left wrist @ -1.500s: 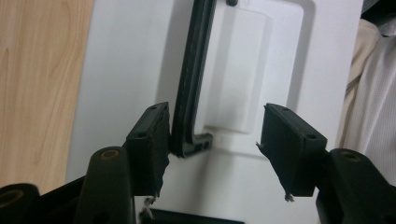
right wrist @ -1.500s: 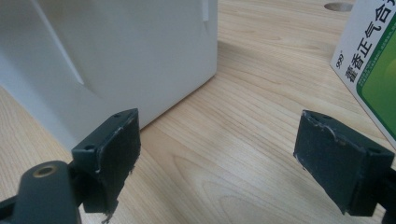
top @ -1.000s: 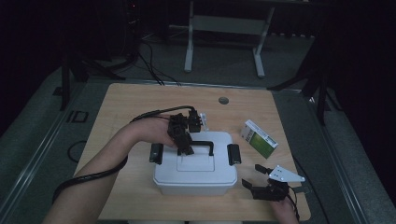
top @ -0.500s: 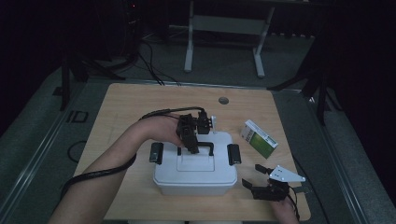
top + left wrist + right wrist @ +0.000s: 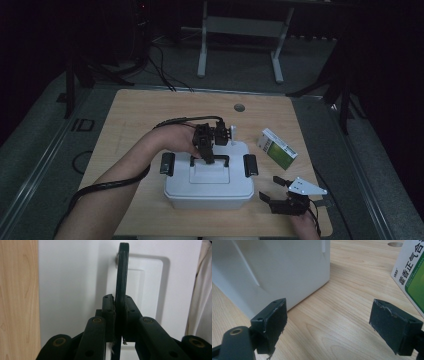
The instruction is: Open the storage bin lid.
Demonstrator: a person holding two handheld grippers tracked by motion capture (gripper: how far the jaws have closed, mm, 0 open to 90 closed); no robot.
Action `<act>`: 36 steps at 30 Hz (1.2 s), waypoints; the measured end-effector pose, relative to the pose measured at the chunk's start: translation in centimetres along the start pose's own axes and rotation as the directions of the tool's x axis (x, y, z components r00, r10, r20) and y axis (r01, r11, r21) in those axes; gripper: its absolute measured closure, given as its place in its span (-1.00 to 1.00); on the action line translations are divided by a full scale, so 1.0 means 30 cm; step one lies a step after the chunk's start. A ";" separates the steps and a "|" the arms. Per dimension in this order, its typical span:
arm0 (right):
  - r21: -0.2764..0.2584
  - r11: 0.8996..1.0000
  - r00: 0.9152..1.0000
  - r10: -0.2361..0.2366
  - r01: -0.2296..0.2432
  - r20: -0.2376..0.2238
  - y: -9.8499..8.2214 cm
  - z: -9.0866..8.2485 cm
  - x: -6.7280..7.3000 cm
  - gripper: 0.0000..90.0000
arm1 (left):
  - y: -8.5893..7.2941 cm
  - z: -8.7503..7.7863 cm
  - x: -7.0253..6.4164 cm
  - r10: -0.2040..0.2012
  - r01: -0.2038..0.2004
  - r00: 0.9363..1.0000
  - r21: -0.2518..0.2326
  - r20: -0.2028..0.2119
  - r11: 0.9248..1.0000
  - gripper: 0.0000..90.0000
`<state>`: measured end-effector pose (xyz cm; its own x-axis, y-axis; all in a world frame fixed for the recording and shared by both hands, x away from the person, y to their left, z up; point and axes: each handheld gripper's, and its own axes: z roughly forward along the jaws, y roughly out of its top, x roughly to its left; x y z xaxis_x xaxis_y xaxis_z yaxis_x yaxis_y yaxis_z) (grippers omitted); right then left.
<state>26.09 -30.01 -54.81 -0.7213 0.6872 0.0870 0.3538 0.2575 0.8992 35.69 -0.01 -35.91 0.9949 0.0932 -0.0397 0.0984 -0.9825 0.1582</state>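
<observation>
Near the surface's (image 5: 150, 107) front right corner, the right hand-held gripper (image 5: 280, 200) rests low with its jaws spread wide and nothing between them; bare wood lies between it and the white box (image 5: 207, 187). The box sits toward the front edge, about midway across, with a dark latch (image 5: 166, 164) at each end of its lid. On the lid, the left hand-held gripper (image 5: 119, 307) has just been closing and now pinches the black handle (image 5: 122, 270), pads pressed on both sides. Farther back to the right, near the right edge, lies a green-and-white carton (image 5: 276, 148). A round hole (image 5: 239, 107) sits by the far edge.
</observation>
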 end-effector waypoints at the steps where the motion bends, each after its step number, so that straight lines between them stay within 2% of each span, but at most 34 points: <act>1: 0.000 1.000 1.000 0.000 0.000 0.000 0.000 0.000 0.000 -0.68 | 0.001 -0.001 0.001 0.000 0.000 1.000 0.005 0.008 1.000 0.85; 3: 0.000 1.000 1.000 0.000 0.000 0.000 0.000 0.000 0.000 -0.68 | 0.006 -0.001 -0.004 0.011 -0.011 1.000 0.015 0.008 1.000 0.86; 6: -0.001 1.000 1.000 0.000 0.000 0.000 0.000 0.000 -0.001 -0.68 | 0.010 -0.002 -0.008 0.001 -0.001 1.000 0.015 0.015 1.000 0.87; 7: -0.001 1.000 1.000 0.000 0.000 -0.001 0.000 0.000 -0.001 -0.68 | 0.011 -0.004 -0.007 0.014 -0.014 1.000 0.016 0.012 1.000 0.87; 12: -0.003 1.000 1.000 0.001 -0.001 -0.001 0.000 -0.001 -0.001 -0.68 | 0.011 -0.011 -0.010 0.014 -0.014 1.000 0.011 0.016 1.000 0.87; 16: -0.003 1.000 1.000 0.002 -0.002 -0.001 0.000 -0.001 -0.002 -0.68 | 0.003 -0.035 -0.011 0.000 0.000 1.000 -0.005 0.015 1.000 0.87; 21: -0.002 1.000 1.000 0.001 -0.001 -0.001 0.000 -0.001 -0.002 -0.68 | 0.000 -0.059 -0.012 0.005 -0.005 1.000 -0.009 0.008 1.000 0.87; 22: 0.002 1.000 1.000 0.003 -0.003 -0.001 0.000 0.000 -0.001 -0.68 | -0.006 -0.083 -0.017 0.007 -0.007 1.000 -0.021 0.000 1.000 0.87; 28: 0.003 1.000 1.000 0.004 -0.004 -0.001 0.000 0.001 0.000 -0.68 | -0.032 -0.138 -0.018 -0.012 0.011 1.000 -0.036 -0.025 0.999 0.87; 36: 0.003 1.000 1.000 0.003 -0.003 0.000 0.001 0.001 0.000 -0.68 | -0.088 -0.176 -0.014 -0.039 0.037 0.998 -0.049 -0.041 0.998 0.87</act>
<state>26.12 -29.98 -54.81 -0.7203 0.6879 0.0896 0.3577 0.2575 0.8976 35.13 3.39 -31.09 0.9904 0.1379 -0.0059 0.1362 -0.9694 0.2043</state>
